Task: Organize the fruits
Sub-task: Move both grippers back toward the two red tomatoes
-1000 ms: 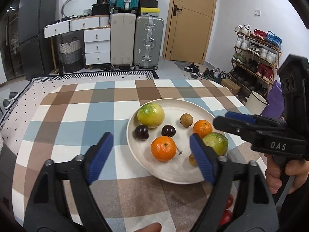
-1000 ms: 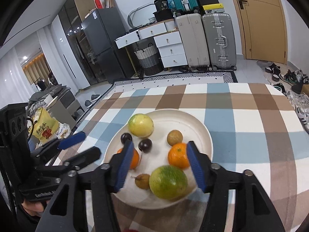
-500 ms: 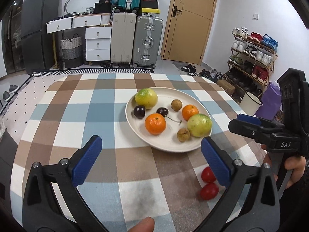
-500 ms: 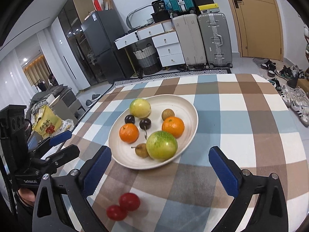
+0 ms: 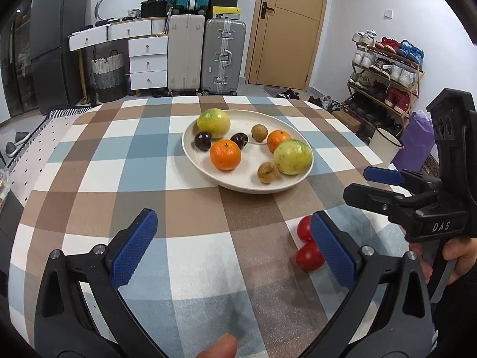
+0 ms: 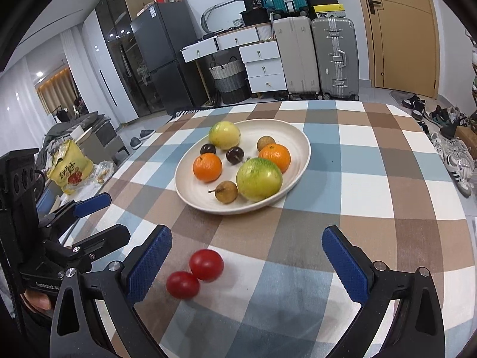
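Plate (image 5: 304, 176) w/ fruit sits centre frame on checked worktop (image 5: 89, 161); two tomatoes (image 6: 195, 274) lie apart from it, lower centre. Left tongs (image 5: 232, 250) & right tongs (image 6: 246, 264) both spread wide, empty.

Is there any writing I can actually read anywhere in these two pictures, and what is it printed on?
"DAS": white letters on the right gripper, seen from the left wrist camera.
"36": on a black bag atop the white drawers.
Light lettering on the left gripper: partly cut off, not readable.
Red characters on the yellow bag: too blurred to read.
Shoebox labels above the suitcases: too small.
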Motion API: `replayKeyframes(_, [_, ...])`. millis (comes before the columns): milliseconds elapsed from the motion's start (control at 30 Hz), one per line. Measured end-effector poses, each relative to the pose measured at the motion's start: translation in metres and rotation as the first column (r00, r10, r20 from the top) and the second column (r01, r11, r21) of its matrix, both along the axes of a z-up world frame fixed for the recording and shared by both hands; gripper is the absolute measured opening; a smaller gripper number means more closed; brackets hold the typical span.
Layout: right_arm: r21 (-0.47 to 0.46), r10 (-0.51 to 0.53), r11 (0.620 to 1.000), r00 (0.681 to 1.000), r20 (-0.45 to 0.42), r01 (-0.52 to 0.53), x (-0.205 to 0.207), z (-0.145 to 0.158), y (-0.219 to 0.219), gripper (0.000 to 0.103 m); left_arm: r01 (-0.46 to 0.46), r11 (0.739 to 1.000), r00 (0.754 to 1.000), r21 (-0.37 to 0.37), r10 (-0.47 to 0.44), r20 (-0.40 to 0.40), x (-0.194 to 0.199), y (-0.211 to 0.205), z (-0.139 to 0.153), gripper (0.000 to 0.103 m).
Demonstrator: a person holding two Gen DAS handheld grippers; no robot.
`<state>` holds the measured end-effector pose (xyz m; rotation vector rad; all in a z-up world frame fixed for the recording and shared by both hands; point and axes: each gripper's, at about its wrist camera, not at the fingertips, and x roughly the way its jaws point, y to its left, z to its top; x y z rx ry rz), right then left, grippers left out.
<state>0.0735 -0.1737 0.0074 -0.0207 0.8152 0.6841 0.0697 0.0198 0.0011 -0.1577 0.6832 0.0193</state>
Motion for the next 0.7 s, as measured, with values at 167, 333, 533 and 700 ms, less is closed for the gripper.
replayKeyframes(167, [-0.042,-0.001,0.999,1.000,0.000,0.001,-0.007,-0.005,-0.001,0.103,0.022,1.000,0.999,0.010,-0.021,-0.027,0.003,-0.011,-0.006,0.102])
replayKeyframes(333, [-0.052,-0.023,0.998,0.999,-0.025,0.022,-0.010,-0.014,-0.004,0.103,0.043,0.998,0.997,0.035,-0.041,-0.064,0.006,-0.024,-0.015,0.102])
replayKeyframes(533, [-0.090,-0.030,0.996,0.999,-0.029,0.027,-0.013,-0.022,-0.004,0.103,0.063,0.997,0.994,0.037,-0.059,-0.097,0.007,-0.033,-0.025,0.102])
replayKeyframes(700, [-0.112,-0.049,0.993,0.999,-0.016,0.047,-0.015,-0.023,-0.010,0.103,0.084,0.996,0.988,0.039,-0.078,-0.137,0.013,-0.041,-0.032,0.102])
